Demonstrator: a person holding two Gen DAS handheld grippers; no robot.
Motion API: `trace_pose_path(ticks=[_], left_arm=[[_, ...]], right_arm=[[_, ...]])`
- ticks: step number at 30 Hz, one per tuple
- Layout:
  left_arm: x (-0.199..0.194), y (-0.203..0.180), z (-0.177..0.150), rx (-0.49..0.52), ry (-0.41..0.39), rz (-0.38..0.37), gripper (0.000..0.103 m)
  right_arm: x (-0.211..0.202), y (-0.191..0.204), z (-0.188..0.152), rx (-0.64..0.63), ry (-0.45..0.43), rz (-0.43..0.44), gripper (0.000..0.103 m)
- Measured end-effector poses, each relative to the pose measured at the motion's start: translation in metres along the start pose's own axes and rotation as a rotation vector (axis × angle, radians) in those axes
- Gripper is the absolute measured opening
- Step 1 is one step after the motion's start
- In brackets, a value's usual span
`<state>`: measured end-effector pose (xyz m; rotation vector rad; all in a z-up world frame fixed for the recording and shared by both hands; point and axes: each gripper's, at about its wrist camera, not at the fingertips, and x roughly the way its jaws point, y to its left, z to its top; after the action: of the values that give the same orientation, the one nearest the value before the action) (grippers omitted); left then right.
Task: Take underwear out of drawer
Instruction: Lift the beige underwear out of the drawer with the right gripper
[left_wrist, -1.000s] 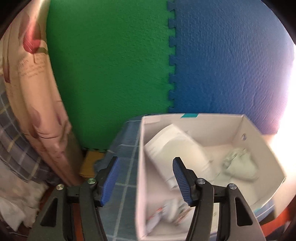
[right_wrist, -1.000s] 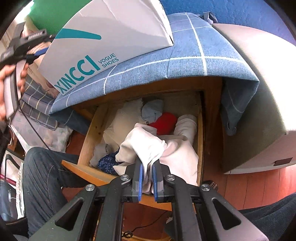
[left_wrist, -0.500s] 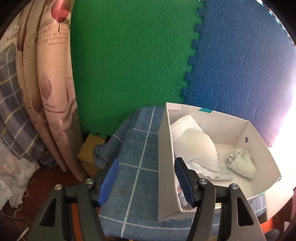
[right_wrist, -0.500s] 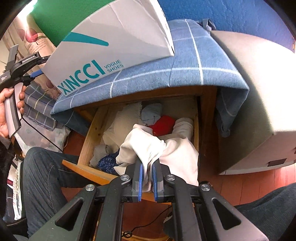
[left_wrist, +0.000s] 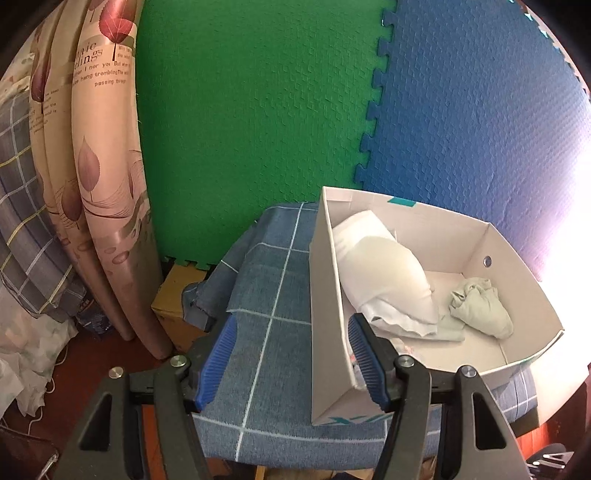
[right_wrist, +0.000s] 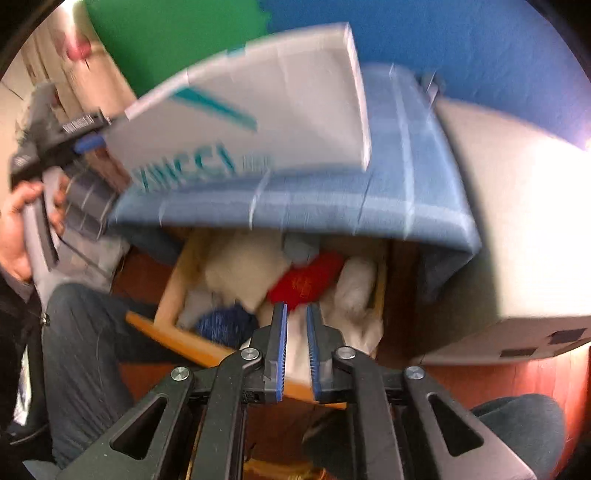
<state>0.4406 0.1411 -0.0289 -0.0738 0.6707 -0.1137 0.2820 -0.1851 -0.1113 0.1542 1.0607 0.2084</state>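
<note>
Counts: 1 shoebox (left_wrist: 325, 302) w/ 2 garments inside: 1 white (left_wrist: 384, 273), 1 pale green (left_wrist: 480, 310). 1 blue checked cloth (left_wrist: 273, 295). 2 wall mats: 1 green (left_wrist: 251, 110), 1 blue (left_wrist: 472, 110). 1 drawer (right_wrist: 173, 284), approx 6 clothing items: 1 red (right_wrist: 306, 280), 1 dark blue (right_wrist: 221, 321), rest whitish/grey; blurred, count not exact. 2 claws: left (left_wrist: 291, 360), right (right_wrist: 295, 350).

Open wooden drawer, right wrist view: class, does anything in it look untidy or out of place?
Yes. The open wooden drawer holds a loose jumble: a red garment, a dark blue garment and pale crumpled cloths, none folded. White fabric spills over the front edge.
</note>
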Motion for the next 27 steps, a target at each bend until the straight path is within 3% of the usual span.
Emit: trace_pose_path(ticks=[1, 2, 3, 5, 8, 12, 13, 15, 16, 17, 18, 21, 27], left_arm=[[-0.002, 0.001, -0.001, -0.002, -0.009, -0.007, 0.064], [-0.002, 0.0, -0.001, -0.003, -0.009, -0.012, 0.064], [-0.001, 0.0, -0.001, -0.004, -0.009, -0.015, 0.064], [0.0, 0.0, -0.001, -0.009, -0.005, -0.023, 0.064], [0.001, -0.001, -0.001, -0.016, -0.006, -0.033, 0.064], [0.002, -0.002, 0.0, -0.023, 0.003, -0.042, 0.064], [0.002, -0.002, 0.0, -0.024, 0.002, -0.046, 0.064], [0.0, -0.003, 0.001, -0.024, -0.004, -0.047, 0.064], [-0.001, -0.003, 0.001, -0.025, -0.006, -0.05, 0.064], [-0.001, -0.003, 0.001, -0.026, -0.007, -0.052, 0.064], [0.0, -0.004, 0.001, -0.026, -0.003, -0.054, 0.064], [0.0, -0.007, 0.0, -0.018, 0.005, -0.059, 0.064], [-0.004, -0.007, -0.003, -0.015, 0.0, -0.054, 0.064]], right_arm=[[0.011, -0.001, -0.001, -0.017, 0.026, -0.017, 0.014], [0.019, 0.0, -0.003, -0.028, 0.052, -0.034, 0.029], [0.028, 0.0, -0.004, -0.033, 0.083, -0.042, 0.053], [0.051, 0.003, -0.008, -0.027, 0.131, -0.016, 0.074], [0.087, 0.015, -0.011, -0.005, 0.201, -0.003, 0.075], [0.135, 0.024, -0.015, -0.021, 0.29, -0.121, 0.076], [0.15, 0.026, -0.021, -0.042, 0.333, -0.137, 0.075], [0.166, 0.023, -0.031, -0.055, 0.373, -0.149, 0.056], [0.171, 0.014, -0.036, 0.016, 0.385, -0.068, 0.051], [0.175, 0.008, -0.038, 0.057, 0.402, -0.055, 0.016], [0.18, 0.004, -0.041, 0.051, 0.425, -0.083, 0.007], [0.185, -0.015, -0.049, 0.118, 0.432, -0.03, 0.006], [0.124, 0.003, -0.04, 0.028, 0.242, 0.011, 0.006]])
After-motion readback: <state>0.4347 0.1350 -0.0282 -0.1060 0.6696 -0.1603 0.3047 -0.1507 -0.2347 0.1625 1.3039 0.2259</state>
